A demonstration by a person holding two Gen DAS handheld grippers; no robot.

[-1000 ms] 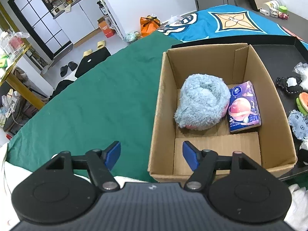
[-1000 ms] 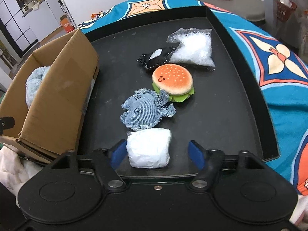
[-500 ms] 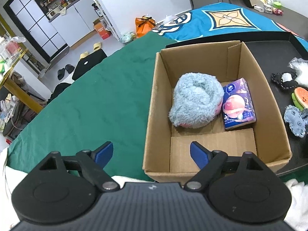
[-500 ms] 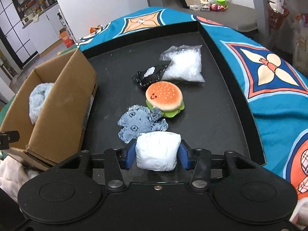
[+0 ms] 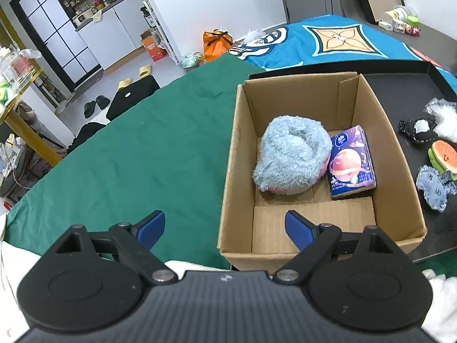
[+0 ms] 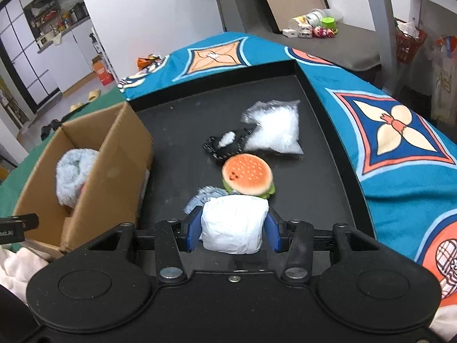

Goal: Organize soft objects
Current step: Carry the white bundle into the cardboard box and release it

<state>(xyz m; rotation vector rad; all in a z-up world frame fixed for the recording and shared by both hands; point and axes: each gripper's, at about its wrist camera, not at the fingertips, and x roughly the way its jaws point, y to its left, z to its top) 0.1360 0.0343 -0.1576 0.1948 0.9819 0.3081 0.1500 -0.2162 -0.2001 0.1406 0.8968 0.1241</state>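
Surface: black tray (image 6: 311, 183) on patterned cloth, cardboard box (image 5: 400, 177) just beside it.
Right gripper (image 6: 232, 230): I have it clamped on the white soft bundle (image 6: 232, 225), above the tray's near end.
Left gripper (image 5: 224, 225): my jaws have just been opening, wide now, nothing between them, at the box's near wall.

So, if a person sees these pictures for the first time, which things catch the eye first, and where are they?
The right gripper is shut on a white wrapped soft pack over the near end of the black tray, with an orange plush hamburger just behind. Left of the tray, the open brown cardboard box holds a fluffy grey-blue plush beside a purple tissue pack.
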